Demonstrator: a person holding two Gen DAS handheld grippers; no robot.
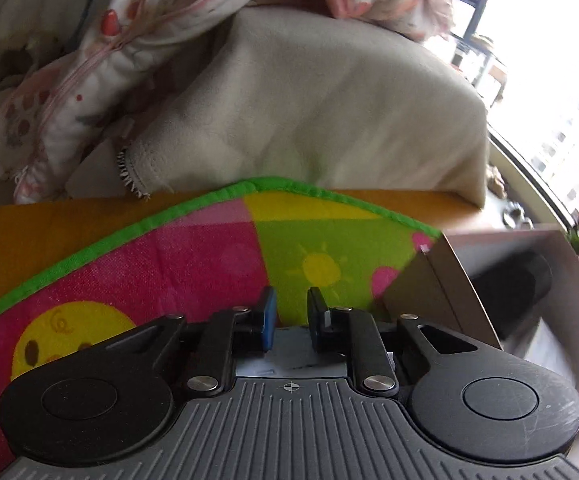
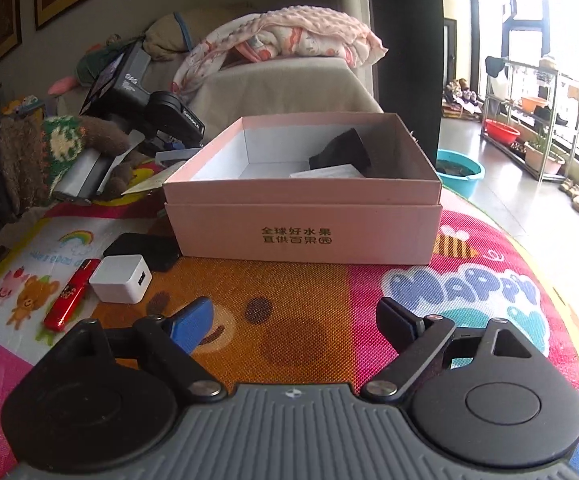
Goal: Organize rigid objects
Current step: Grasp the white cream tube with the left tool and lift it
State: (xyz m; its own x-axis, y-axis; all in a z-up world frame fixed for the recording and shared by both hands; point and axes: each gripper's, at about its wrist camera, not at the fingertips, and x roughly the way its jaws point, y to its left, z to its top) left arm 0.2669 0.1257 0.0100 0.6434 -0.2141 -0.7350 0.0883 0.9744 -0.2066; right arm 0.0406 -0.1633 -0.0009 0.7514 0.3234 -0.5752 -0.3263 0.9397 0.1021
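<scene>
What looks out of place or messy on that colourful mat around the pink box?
Three small things lie loose on the play mat left of the pink box: a white USB charger, a red lighter-like stick and a flat black item. Inside the box, a black object leans tilted on a white card. Nothing seems spilled or broken.

My left view is smeared; the pink box (image 1: 529,280) runs off the right edge, its dark contents just a blur. From the right, the box wall hides most of a black object (image 2: 343,148) and white card (image 2: 329,171).
</scene>
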